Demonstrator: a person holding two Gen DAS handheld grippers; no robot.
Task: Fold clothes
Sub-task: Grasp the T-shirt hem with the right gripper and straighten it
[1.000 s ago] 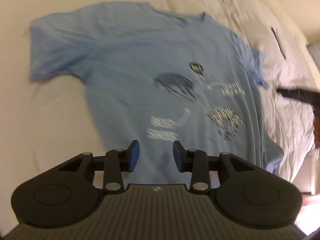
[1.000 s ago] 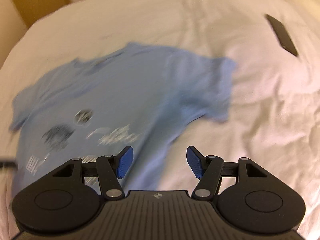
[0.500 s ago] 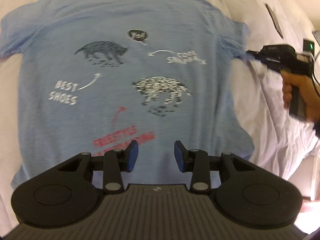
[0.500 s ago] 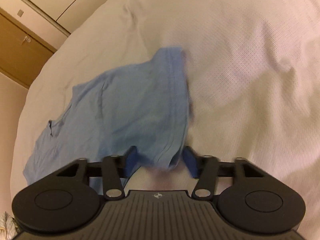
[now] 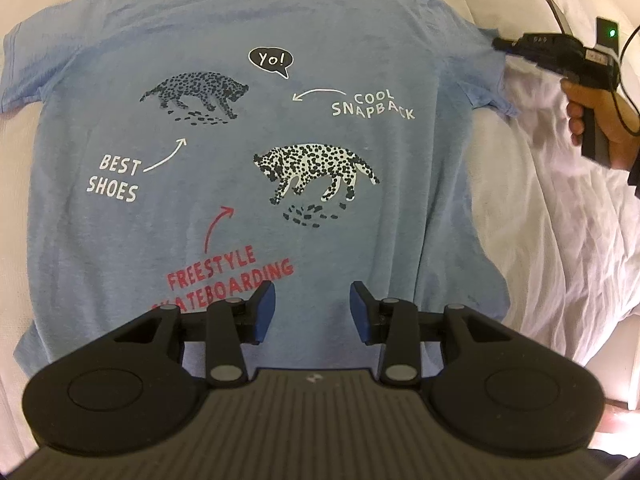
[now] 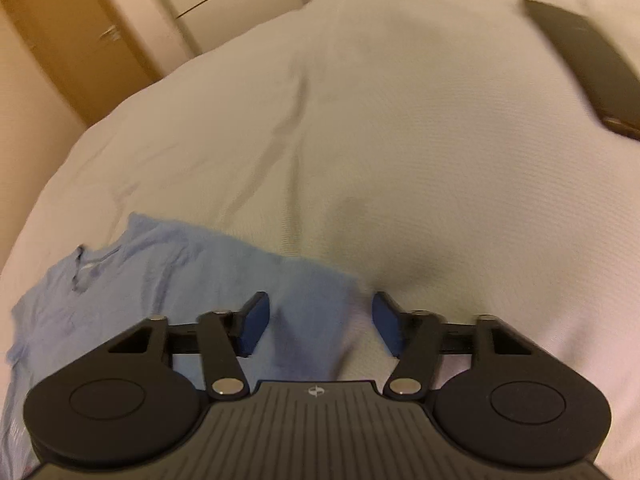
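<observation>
The blue T-shirt [image 5: 256, 152] lies flat, print up, on the white bed [image 5: 552, 240], filling the frame's centre. The left tongs [image 5: 312, 310] hang released over its lower hem. The right tongs [image 6: 320, 326] have just been opening, the sleeve loose between them; a dark flat object [image 6: 588, 64] lies upper right.

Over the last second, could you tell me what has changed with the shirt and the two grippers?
The right gripper closed on the sleeve of the blue T-shirt half a second ago; its jaws have just been opening, and the sleeve lies loose between them. The left gripper swung over the shirt's front, open throughout. The shirt stayed flat on the bed.
</observation>
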